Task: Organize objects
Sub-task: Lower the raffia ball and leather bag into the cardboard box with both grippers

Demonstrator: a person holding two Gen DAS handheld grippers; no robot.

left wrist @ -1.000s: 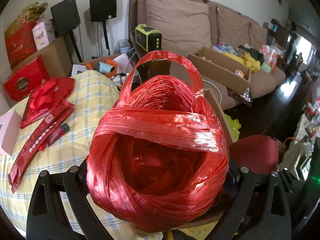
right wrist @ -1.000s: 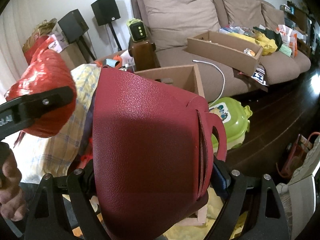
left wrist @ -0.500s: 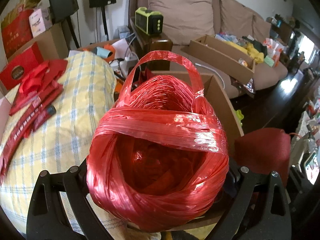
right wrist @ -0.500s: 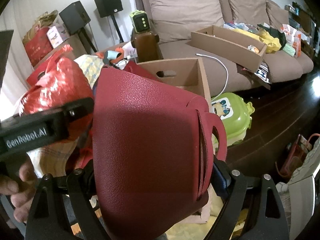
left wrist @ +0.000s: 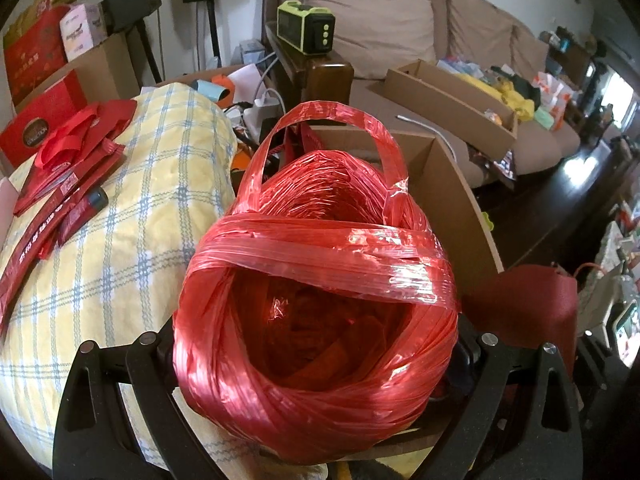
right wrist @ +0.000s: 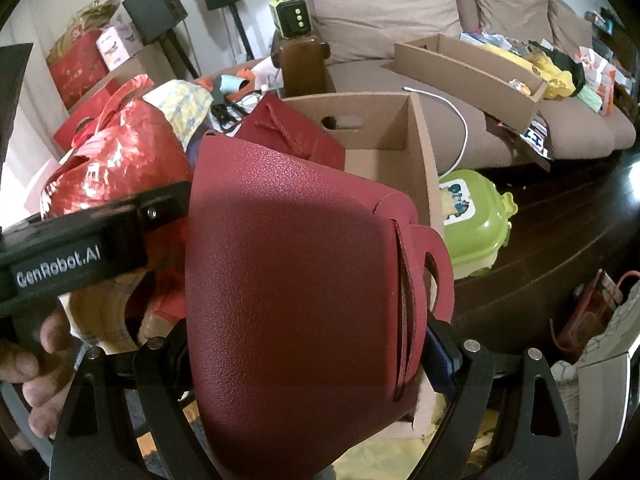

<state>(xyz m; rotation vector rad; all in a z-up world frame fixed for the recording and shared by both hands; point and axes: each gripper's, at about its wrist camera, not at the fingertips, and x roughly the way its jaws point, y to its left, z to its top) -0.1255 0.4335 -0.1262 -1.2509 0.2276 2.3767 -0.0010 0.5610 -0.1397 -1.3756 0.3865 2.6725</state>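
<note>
We see the left gripper clamped on a big red twine ball, frame centre. Open cardboard box right behind it. Yellow plaid cushion at left, red bags on top.

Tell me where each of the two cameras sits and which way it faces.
Left wrist: on the left gripper, looking forward and down over the ball of red twine it grips, toward the cardboard box and sofa; only its fingers show.
Right wrist: on the right gripper, looking over the dark red bag it grips; a hand and the left gripper show at left.
Shared: twine, bag, box, sofa, green device.
</note>
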